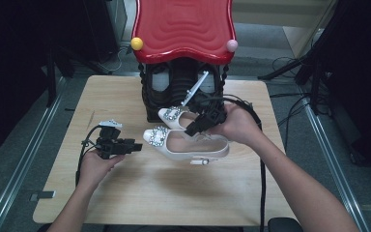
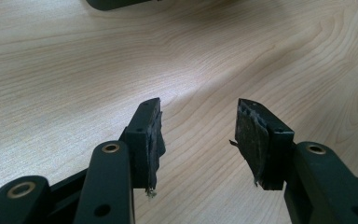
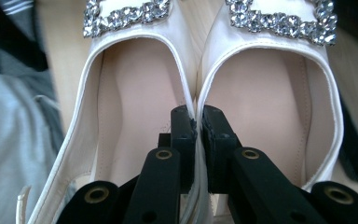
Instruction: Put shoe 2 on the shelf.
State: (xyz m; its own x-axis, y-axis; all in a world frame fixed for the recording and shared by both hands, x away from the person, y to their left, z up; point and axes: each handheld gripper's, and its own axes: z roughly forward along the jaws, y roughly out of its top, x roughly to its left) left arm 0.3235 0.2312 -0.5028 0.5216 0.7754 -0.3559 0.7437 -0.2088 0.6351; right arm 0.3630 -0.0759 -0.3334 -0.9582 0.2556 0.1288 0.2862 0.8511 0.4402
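Pale wood bench (image 1: 140,193), dark room around it. Item: pair of white shoes (image 3: 196,88) with jewelled buckles, toes pointing left, near the bench's middle before a black stand with a red top (image 1: 183,29). Right hand-held gripper (image 3: 198,116) clenched on the two inner walls, pinched together, one jaw inside each shoe. The near shoe (image 1: 188,147) looks lifted. Advice: keep the pinch firm and the pair level, since thin walls could slip; raise slowly. Left hand-held gripper (image 2: 198,135) released, jaws apart over bare wood, well to the left, free to steady a heel.
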